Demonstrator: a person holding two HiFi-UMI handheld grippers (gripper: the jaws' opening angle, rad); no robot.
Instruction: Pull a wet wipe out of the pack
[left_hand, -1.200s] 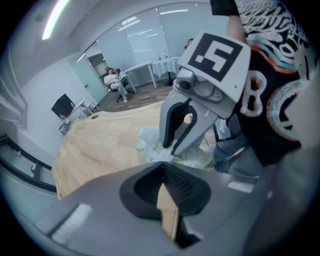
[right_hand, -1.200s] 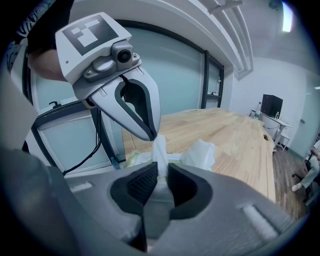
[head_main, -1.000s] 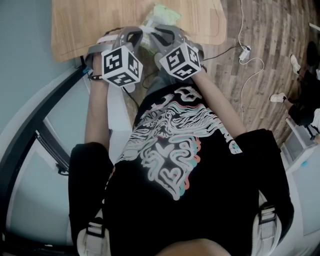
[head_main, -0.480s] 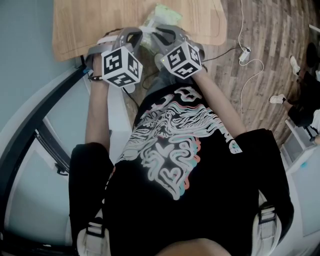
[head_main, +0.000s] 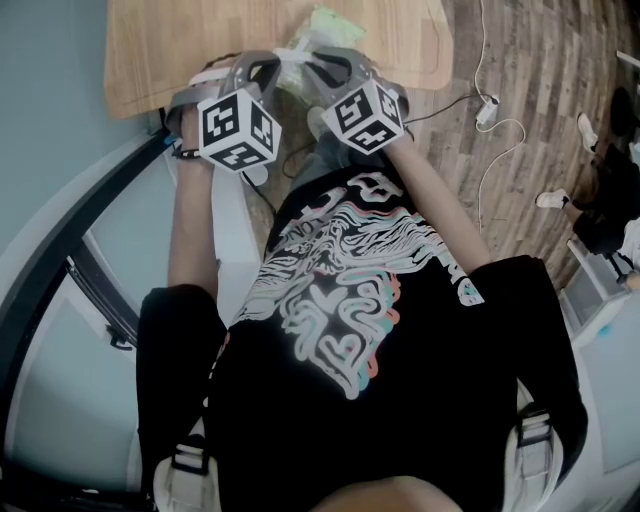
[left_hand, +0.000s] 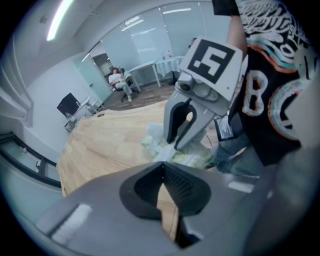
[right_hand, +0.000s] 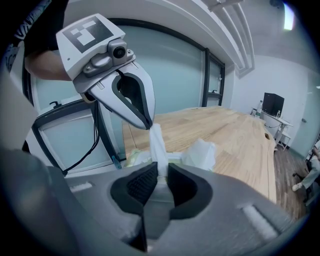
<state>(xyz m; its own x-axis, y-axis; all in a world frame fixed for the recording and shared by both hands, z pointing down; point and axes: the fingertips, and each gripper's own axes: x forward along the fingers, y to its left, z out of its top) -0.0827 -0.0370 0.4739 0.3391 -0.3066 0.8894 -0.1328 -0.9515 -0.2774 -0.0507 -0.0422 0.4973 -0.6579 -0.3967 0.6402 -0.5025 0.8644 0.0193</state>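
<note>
Right jaws are clamping narrow on a white, twisted wet wipe — the right gripper is pinching it low, and the strip is standing up out of the gap. Left jaws are meeting at the tips, with only a thin wedge open behind them. The left gripper is touching the strip's upper end, but I cannot tell whether it is actually nipping it.

The wipe is rising from the pale green soft plastic pack, which is lying near the front edge of the light wooden table, just beyond both grippers.

Step in hand, as I am judging it: the extraction itself, with the wipe partly drawn and its tail apparently inside the pack. The next move is calling for a steady pull up and away by the right gripper — the light pack is likely to lift with it unless the left one is pressing it down.
</note>
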